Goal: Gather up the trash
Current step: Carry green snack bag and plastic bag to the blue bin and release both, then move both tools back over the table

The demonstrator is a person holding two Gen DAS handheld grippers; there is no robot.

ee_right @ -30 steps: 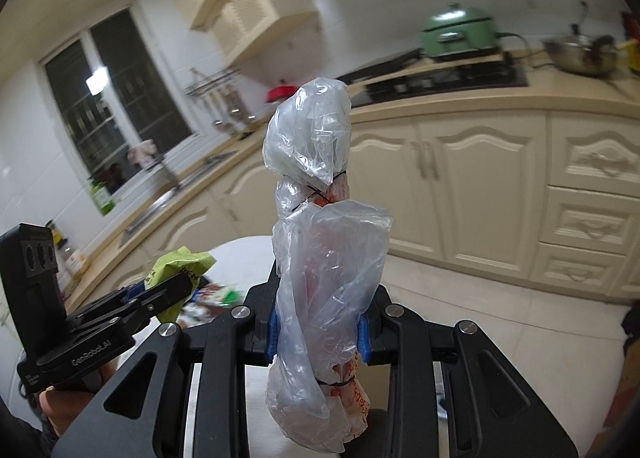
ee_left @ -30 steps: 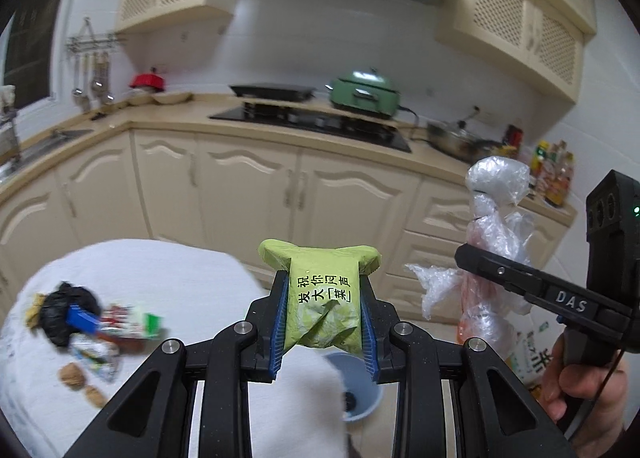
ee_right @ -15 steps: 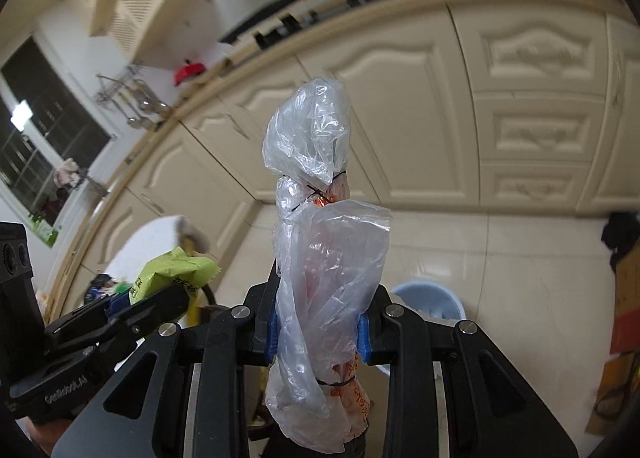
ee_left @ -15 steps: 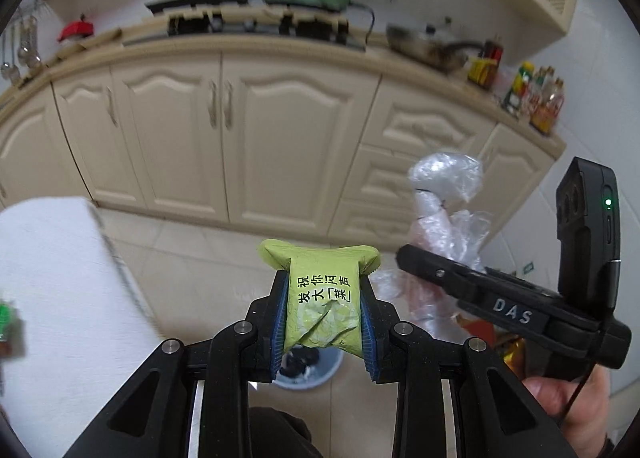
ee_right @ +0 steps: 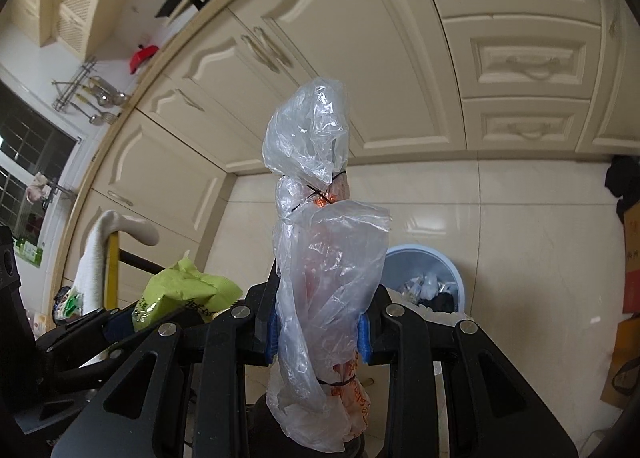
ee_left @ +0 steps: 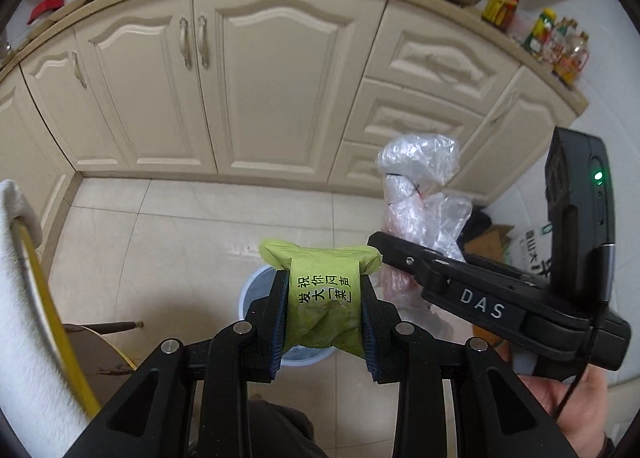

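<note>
My left gripper (ee_left: 325, 298) holds a crumpled green snack packet (ee_left: 320, 258) with black print between its blue pads; the jaws are opening slightly, and the pads still touch the packet. Straight below it on the floor stands a pale blue bin (ee_left: 249, 294), mostly hidden by the packet. My right gripper (ee_right: 318, 318) grips a clear plastic bag (ee_right: 312, 138) with reddish wrapping inside; its jaws are also easing open around the bag. The bin (ee_right: 424, 254), with trash inside, lies just right of and below that bag. Each gripper shows at the side of the other's view.
Cream kitchen cabinets (ee_left: 280, 78) line the far side of the tiled floor. A table edge with white cloth (ee_left: 24, 298) is at the left. Cardboard boxes (ee_left: 490, 238) sit at the right by the wall. A person's hand (ee_left: 560, 398) holds the right gripper.
Both grippers have swung away from the table and tilted down toward the floor. The bin now sits close under them. The packet and the bag remain between the pads.
</note>
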